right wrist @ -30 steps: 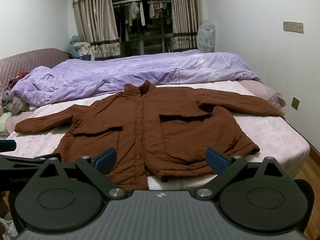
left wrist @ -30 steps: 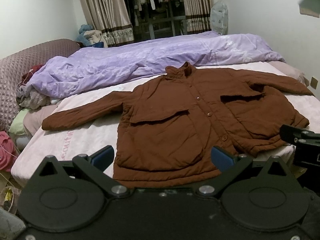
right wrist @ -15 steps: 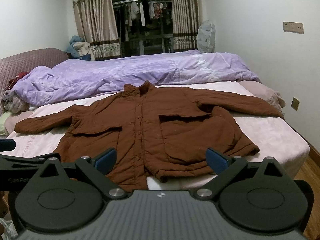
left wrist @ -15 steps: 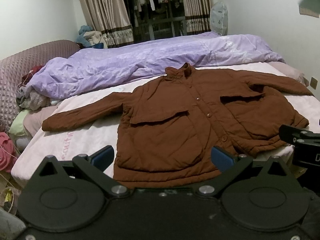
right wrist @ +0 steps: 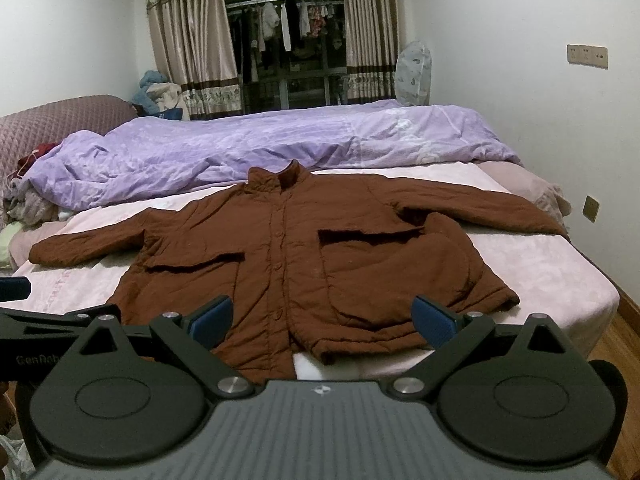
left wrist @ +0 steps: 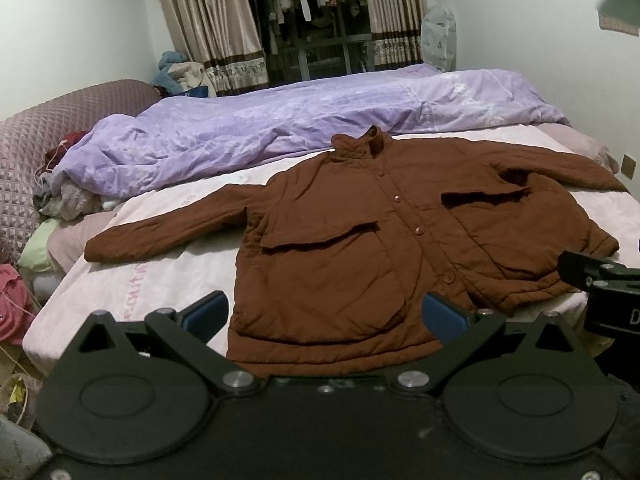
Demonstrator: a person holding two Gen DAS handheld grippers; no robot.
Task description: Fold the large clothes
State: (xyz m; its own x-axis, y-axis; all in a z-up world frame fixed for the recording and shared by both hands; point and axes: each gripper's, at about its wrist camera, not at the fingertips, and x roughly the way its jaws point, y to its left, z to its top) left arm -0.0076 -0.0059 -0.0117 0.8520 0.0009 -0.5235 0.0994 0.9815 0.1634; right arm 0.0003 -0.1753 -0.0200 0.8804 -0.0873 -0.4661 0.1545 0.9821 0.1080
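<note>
Nearest, the left gripper (left wrist: 326, 316) and right gripper (right wrist: 322, 320) hover short of the bed's near edge, jaws spread wide, grasping nothing. Beyond them the brown jacket (right wrist: 296, 248) lies flat, buttoned, sleeves spread on the pink bed (right wrist: 552, 272); folding appears not yet begun. Next likely means reaching for a sleeve (left wrist: 168, 232). Farther back lies a purple duvet (left wrist: 304, 120).

I saw a lilac duvet (right wrist: 280, 144) bunched along the bed's (right wrist: 560, 276) far side — beyond it, patterned curtains (right wrist: 188, 40) framed hanging laundry (right wrist: 288, 24), a quilted headboard (left wrist: 36, 132) at left.
</note>
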